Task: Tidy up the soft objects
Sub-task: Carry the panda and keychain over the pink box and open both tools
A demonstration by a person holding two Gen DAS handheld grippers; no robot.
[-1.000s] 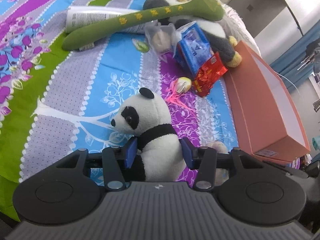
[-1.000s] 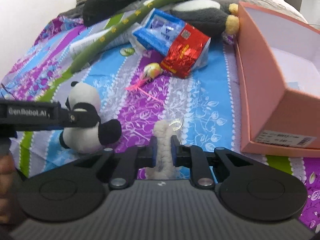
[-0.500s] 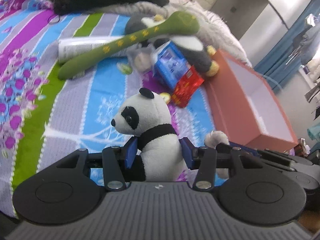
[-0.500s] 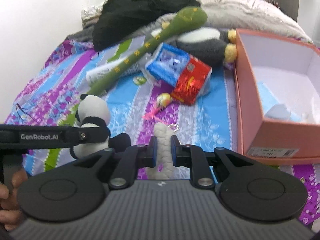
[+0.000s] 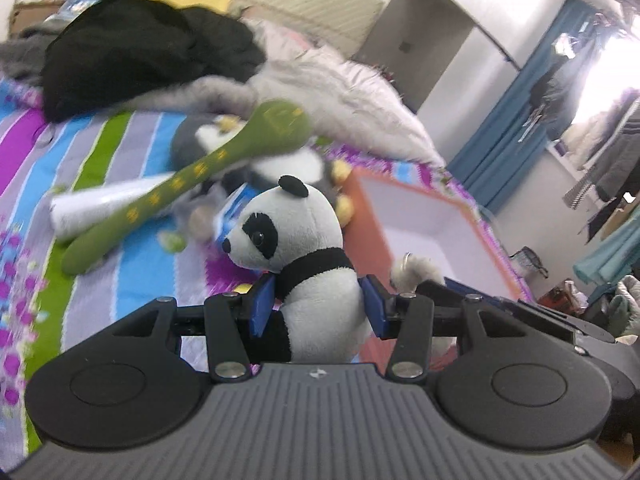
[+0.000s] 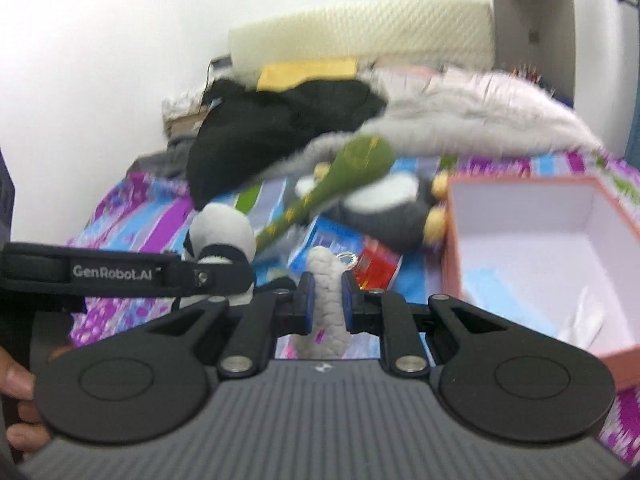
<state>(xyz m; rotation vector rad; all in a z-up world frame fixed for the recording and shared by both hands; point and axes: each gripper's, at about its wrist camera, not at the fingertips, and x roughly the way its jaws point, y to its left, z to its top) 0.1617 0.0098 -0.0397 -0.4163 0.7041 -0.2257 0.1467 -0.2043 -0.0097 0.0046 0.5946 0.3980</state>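
My left gripper (image 5: 318, 308) is shut on a black-and-white panda plush (image 5: 308, 256) and holds it upright above the bed. My right gripper (image 6: 325, 300) is shut on a small white fluffy plush (image 6: 327, 280) with a metal ring. That plush also shows in the left wrist view (image 5: 416, 272), to the right of the panda. The panda and the left gripper show in the right wrist view (image 6: 222, 236) at the left. An open pink box (image 6: 520, 240) with a white inside lies on the bed to the right; it also shows in the left wrist view (image 5: 420, 216).
On the striped bedspread (image 5: 100, 208) lie a long green plush (image 5: 192, 180), a grey-and-white penguin plush (image 6: 384, 204), a white tube (image 5: 100, 204), and blue (image 6: 320, 244) and red (image 6: 380, 264) snack packets. A black garment (image 5: 140, 56) and grey quilt (image 5: 340, 100) lie behind.
Both grippers have risen off the bed with their plush toys and tilted up, so more of the room and the box's inside shows. Both stayed shut.
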